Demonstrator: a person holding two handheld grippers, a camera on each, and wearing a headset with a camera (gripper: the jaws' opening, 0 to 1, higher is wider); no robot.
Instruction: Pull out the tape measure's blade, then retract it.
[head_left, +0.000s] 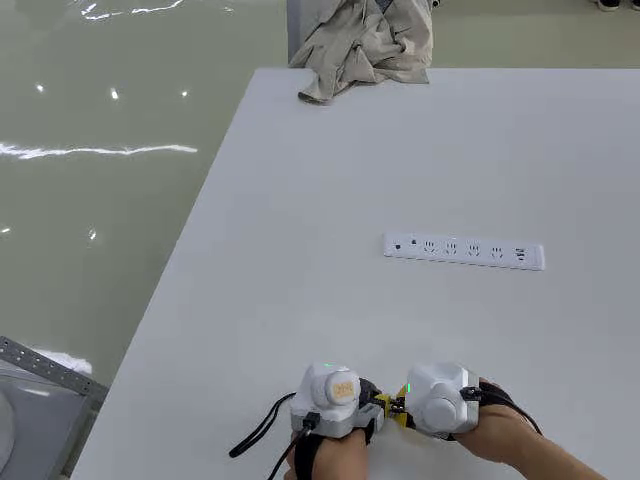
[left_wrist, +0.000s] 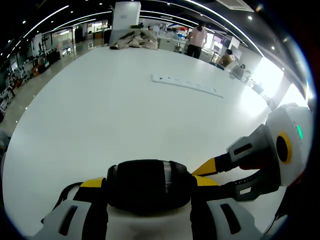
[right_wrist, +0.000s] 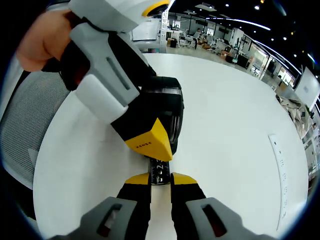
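Note:
A black tape measure (left_wrist: 147, 185) sits between the yellow-tipped jaws of my left gripper (left_wrist: 148, 183), which is shut on its body. In the right gripper view the same black case (right_wrist: 167, 107) is held by the left gripper coming in from the upper left. A short length of blade (right_wrist: 160, 172) sticks out of the case, and my right gripper (right_wrist: 160, 180) is shut on its end. In the head view the left gripper (head_left: 368, 406) and right gripper (head_left: 402, 408) nearly touch at the table's near edge.
A white power strip (head_left: 464, 250) lies on the white table (head_left: 400, 170) to the right of centre. A crumpled beige cloth (head_left: 365, 45) lies at the far edge. A black strap (head_left: 262, 428) trails left of the left gripper. The table's left edge drops to the floor.

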